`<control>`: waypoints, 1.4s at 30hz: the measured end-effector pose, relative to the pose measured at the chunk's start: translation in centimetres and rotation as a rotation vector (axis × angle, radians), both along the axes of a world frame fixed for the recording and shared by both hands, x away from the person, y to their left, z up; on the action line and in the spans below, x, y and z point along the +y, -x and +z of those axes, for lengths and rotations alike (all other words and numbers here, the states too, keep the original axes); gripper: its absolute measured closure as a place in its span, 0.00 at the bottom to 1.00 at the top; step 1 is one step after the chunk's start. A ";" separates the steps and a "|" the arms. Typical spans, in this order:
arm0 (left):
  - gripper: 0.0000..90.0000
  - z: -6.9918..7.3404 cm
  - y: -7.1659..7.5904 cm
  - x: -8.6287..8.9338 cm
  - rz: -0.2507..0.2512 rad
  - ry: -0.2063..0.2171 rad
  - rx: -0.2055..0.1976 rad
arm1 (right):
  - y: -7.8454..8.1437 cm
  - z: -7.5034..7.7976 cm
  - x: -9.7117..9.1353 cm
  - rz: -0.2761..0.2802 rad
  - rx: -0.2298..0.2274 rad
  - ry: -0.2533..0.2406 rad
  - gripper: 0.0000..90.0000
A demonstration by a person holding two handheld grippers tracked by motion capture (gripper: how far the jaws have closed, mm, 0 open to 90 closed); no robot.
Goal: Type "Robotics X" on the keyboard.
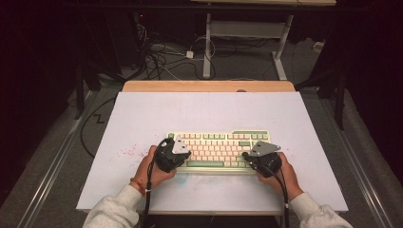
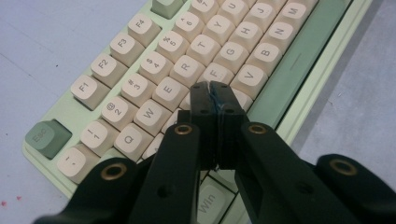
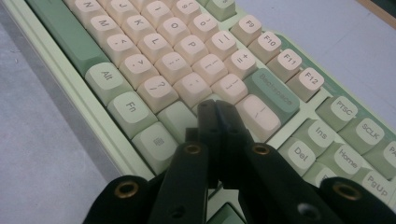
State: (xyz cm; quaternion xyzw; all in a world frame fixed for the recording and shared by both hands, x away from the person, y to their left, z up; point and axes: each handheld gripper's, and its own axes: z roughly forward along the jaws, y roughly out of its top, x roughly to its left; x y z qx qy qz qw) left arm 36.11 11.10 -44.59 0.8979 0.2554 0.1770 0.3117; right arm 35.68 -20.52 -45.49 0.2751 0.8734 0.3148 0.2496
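Both grippers' closed jaws over keyboard, bare table beyond.
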 end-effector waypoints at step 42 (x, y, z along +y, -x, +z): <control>0.37 0.7 0.7 0.2 0.073 0.044 -0.168 | 0.6 1.7 -0.5 -0.014 -0.071 -0.108 0.55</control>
